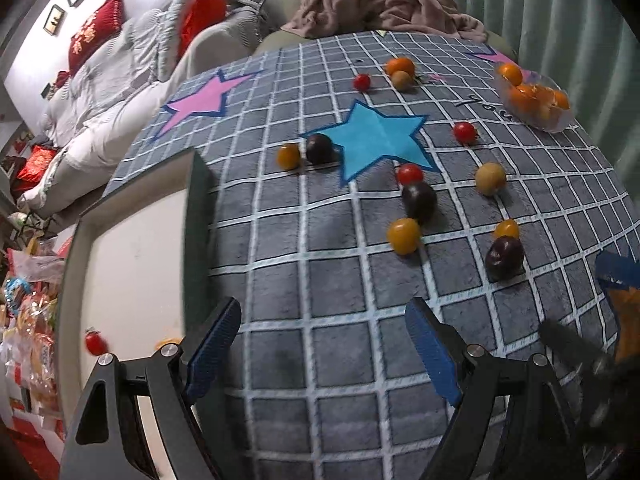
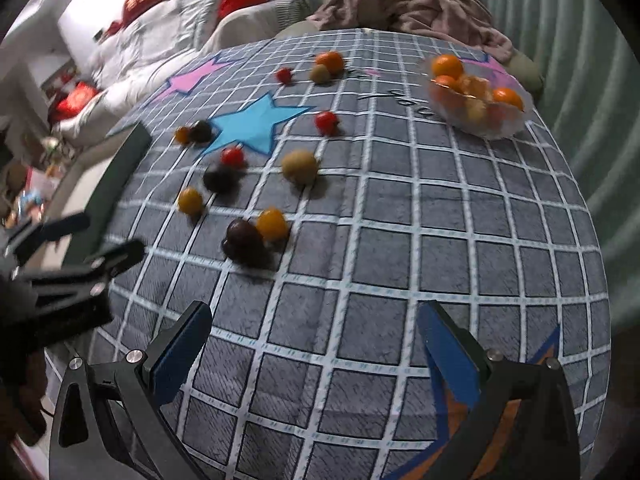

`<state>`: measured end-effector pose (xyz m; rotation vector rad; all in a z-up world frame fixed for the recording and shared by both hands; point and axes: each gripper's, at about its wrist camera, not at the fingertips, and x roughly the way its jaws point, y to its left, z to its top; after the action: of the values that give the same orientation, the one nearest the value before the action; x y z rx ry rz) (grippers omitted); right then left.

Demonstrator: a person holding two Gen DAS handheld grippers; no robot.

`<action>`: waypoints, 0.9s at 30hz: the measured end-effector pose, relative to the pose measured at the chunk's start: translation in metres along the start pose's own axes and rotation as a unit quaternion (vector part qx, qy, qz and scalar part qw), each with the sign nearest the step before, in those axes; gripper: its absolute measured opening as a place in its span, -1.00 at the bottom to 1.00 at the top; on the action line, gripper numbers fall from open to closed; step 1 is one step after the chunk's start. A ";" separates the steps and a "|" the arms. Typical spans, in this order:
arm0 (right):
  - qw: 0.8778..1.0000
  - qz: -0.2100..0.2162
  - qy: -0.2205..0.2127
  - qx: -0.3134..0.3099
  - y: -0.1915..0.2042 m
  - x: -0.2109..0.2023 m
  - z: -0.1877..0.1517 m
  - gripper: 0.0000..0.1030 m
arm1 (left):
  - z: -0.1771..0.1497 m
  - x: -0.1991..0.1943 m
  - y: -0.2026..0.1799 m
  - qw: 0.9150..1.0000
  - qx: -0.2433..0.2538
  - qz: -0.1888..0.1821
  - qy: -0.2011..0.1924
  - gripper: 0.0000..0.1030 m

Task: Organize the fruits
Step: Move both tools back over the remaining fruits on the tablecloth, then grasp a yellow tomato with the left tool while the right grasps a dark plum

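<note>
Several small fruits lie loose on the grey checked tablecloth: red tomatoes, yellow tomatoes, dark plums and a tan round fruit. A clear bowl at the far right holds oranges; it also shows in the right wrist view. A white tray at the left holds a red tomato. My left gripper is open and empty above the cloth beside the tray. My right gripper is open and empty, short of a plum and a yellow tomato.
An orange and a tan fruit sit at the table's far side. A sofa with a pink blanket lies beyond the table, a bed with red cushions at the left. The left gripper shows in the right wrist view.
</note>
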<state>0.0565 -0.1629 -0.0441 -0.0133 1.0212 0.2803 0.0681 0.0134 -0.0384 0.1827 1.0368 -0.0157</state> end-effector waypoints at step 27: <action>0.999 0.022 -0.042 -0.015 0.032 0.022 0.022 -0.22 | 0.037 0.037 -0.018 0.998 -0.007 -0.062 0.009 0.10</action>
<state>0.0782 -0.1243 -0.0477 -0.0054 0.9344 0.3329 0.1168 -0.0079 -0.0540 0.1058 1.0642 -0.1195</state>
